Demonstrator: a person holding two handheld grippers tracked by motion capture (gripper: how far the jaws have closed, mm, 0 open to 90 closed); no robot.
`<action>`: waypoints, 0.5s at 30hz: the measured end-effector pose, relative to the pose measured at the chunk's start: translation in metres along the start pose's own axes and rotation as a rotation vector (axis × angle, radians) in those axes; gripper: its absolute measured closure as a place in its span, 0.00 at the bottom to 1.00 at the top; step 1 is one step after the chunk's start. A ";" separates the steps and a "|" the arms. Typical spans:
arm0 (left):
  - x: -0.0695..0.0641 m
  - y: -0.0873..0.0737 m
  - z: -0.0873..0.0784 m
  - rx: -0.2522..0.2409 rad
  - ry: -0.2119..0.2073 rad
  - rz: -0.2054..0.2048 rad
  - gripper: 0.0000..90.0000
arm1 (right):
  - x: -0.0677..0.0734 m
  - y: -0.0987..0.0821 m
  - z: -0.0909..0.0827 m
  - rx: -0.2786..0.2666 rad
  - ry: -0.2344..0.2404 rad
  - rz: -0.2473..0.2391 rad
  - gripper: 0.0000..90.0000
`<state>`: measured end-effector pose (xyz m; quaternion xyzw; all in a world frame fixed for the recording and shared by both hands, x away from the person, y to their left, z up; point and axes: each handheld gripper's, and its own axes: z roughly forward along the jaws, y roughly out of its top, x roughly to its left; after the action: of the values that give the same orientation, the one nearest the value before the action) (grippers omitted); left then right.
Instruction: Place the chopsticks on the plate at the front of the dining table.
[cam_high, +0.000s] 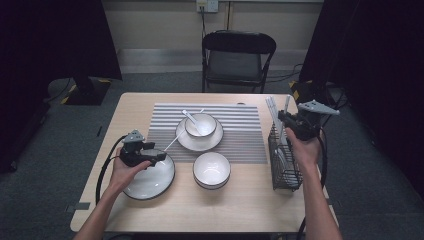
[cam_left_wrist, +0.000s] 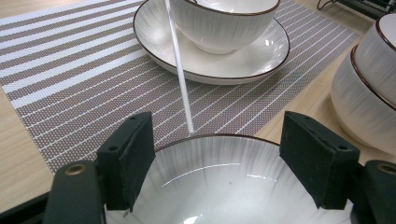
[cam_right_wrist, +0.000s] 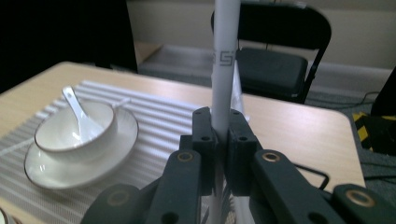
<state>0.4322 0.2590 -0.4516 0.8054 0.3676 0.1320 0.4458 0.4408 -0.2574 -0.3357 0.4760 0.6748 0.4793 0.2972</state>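
A white chopstick (cam_right_wrist: 224, 65) with a small grey square mark stands upright over the black wire rack (cam_high: 285, 165) at three o'clock on the table. A large white plate (cam_high: 150, 181) with a dark rim lies flat at eight o'clock; a second white chopstick (cam_left_wrist: 180, 70) leans on its rim.

Three bowls (cam_high: 212, 169), two plates (cam_high: 149, 176), one spoon (cam_high: 191, 119), one rack (cam_high: 285, 159)
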 end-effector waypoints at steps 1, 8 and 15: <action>0.000 0.000 0.000 -0.001 0.003 -0.002 0.29 | -0.002 0.001 -0.002 -0.011 0.005 0.012 0.94; 0.000 0.000 -0.002 -0.015 0.012 -0.002 0.28 | -0.004 0.010 -0.010 -0.030 -0.008 -0.007 0.94; -0.002 0.001 0.001 -0.010 0.013 0.011 0.28 | -0.003 0.016 -0.013 -0.046 0.001 0.010 0.94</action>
<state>0.4313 0.2567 -0.4508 0.8043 0.3655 0.1414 0.4467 0.4365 -0.2635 -0.3167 0.4720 0.6615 0.4965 0.3053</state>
